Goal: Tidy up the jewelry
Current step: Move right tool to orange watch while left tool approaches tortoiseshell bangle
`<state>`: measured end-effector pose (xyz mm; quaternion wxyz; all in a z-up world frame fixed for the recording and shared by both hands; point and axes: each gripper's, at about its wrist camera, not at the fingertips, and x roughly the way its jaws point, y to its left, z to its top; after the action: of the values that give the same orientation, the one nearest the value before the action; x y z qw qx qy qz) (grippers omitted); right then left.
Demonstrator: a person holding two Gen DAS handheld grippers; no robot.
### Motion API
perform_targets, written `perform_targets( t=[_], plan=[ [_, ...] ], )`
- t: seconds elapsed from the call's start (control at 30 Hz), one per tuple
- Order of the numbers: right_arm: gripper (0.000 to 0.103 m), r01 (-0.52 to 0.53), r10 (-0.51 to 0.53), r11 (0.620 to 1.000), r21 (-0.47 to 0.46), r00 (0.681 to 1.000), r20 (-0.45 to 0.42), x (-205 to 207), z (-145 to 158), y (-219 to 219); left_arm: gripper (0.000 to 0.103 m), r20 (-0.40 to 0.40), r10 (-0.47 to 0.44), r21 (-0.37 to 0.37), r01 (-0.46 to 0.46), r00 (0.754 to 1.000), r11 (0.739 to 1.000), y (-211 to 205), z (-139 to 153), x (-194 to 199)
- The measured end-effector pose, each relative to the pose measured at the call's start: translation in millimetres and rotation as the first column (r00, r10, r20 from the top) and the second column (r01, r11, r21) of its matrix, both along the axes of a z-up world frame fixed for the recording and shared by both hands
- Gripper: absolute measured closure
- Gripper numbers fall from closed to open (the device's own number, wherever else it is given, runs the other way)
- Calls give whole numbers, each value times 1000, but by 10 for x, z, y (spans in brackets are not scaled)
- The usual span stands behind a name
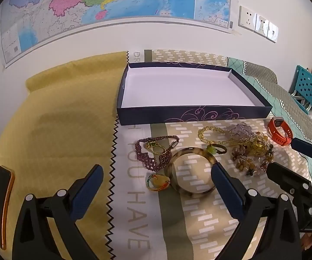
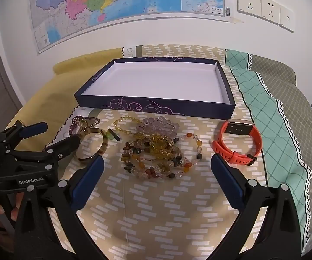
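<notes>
jaws: both wide, nothing held | tray (image 2: 156, 106) front edge near jewelry pile (image 2: 156, 149)

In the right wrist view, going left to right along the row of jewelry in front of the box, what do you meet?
Purple beaded bracelet → tortoiseshell bangle → tangled pile of amber and clear bead strands → orange smartwatch.
</notes>
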<state>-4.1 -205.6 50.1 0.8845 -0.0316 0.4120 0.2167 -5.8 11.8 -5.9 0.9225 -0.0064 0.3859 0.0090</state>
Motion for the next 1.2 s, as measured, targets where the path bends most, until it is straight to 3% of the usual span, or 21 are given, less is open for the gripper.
perform_targets(
  t=[0.4, 0.63, 0.8, 0.83, 0.97, 1.0, 1.07, 1.2],
  plan=[
    [6, 44, -43, 998, 36, 999, -23, 55, -13, -217, 7, -19, -60, -10, 60, 998, 998, 26, -65, -59],
    [6, 151, -152, 984, 96, 988, 7, 198, -7, -667, 11, -36, -135, -38, 133, 990, 990, -62, -61, -39],
    [18, 216, -220, 970, 113, 975, 23, 366, 7, -956, 16, -44, -172, -60, 169, 984, 984, -106, -64, -60],
    [25, 222, -227, 969, 107, 973, 40, 405, 31, -1038, 17, -50, -179, -68, 175, 983, 982, -106, -69, -59],
    [48, 244, -242, 965, 97, 970, -34, 652, -84, -1194, 29, -71, -207, -113, 199, 976, 974, -85, -95, -46],
    [52, 251, -243, 964, 88, 965, -98, 708, -165, -1177, 31, -74, -212, -120, 202, 974, 972, -76, -100, -51],
    [65, 257, -244, 963, 86, 960, -139, 803, -246, -1206, 40, -83, -226, -137, 214, 971, 967, -67, -111, -55],
    [79, 231, -220, 971, 63, 964, -150, 844, -282, -1171, 49, -92, -258, -175, 240, 962, 955, -50, -103, -75]
  ],
)
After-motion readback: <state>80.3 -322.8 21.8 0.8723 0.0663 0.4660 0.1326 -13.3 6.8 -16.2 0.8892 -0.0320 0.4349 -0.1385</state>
